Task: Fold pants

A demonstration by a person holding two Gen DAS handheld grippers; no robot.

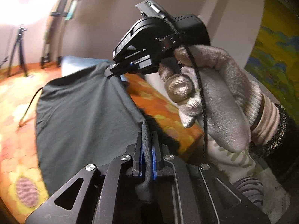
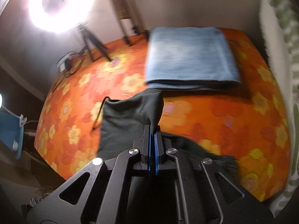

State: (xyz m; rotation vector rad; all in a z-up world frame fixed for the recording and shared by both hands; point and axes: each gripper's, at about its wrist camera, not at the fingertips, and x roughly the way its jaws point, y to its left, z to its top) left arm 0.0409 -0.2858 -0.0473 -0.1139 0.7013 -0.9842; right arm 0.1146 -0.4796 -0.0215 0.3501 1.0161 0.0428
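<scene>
Dark grey pants [image 1: 84, 115] hang stretched above an orange flowered bed cover [image 1: 158, 102]. My left gripper [image 1: 147, 136] is shut on a bunched edge of the fabric at the bottom of the left wrist view. Further up, my right gripper [image 1: 110, 71], held by a gloved hand [image 1: 214, 93], pinches another corner of the same pants. In the right wrist view the right gripper [image 2: 152, 130] is shut on the dark pants [image 2: 129, 119], which drape down toward the bed cover [image 2: 214, 123]. A thin drawstring [image 2: 101, 110] dangles at the left edge of the cloth.
A folded light blue garment [image 2: 188, 57] lies at the far side of the bed. A bright ring lamp [image 2: 61, 5] on a tripod [image 2: 91, 46] stands beyond the bed, with a shelf frame [image 2: 127, 18] by the wall. A patterned pillow [image 1: 248, 186] lies near the gloved hand.
</scene>
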